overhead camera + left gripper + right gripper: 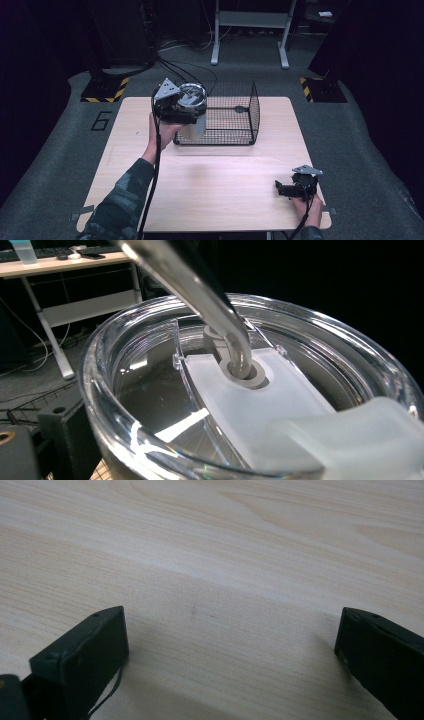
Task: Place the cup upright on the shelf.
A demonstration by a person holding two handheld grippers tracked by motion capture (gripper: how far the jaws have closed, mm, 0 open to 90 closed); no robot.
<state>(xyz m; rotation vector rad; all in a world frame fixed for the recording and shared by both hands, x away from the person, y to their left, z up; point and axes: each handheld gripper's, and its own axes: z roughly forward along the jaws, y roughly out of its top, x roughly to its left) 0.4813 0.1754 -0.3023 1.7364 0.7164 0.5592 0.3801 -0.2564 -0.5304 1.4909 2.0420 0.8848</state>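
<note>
A pale wooden table point(210, 185) fills the middle of the floor, bare across its near half. On its far half sits a black wire basket point(235, 116), open at the top. At the basket's near left corner the left gripper point(187, 117) holds up a cup point(194, 125), pale-bodied with a clear lid point(150, 390); a straw point(200, 290) runs through a grey ring in the lid's frosted slider. The cup hangs at the basket's edge, above the table, not yet inside. The left jaws themselves are hidden, though the raised cup suggests they grasp it. The right gripper point(289, 188) rests at the near right of the table, jaws spread wide and holding nothing. The risk I judge: the cup could clip the basket's rim going in and tip, or slip from the grip.
</note>
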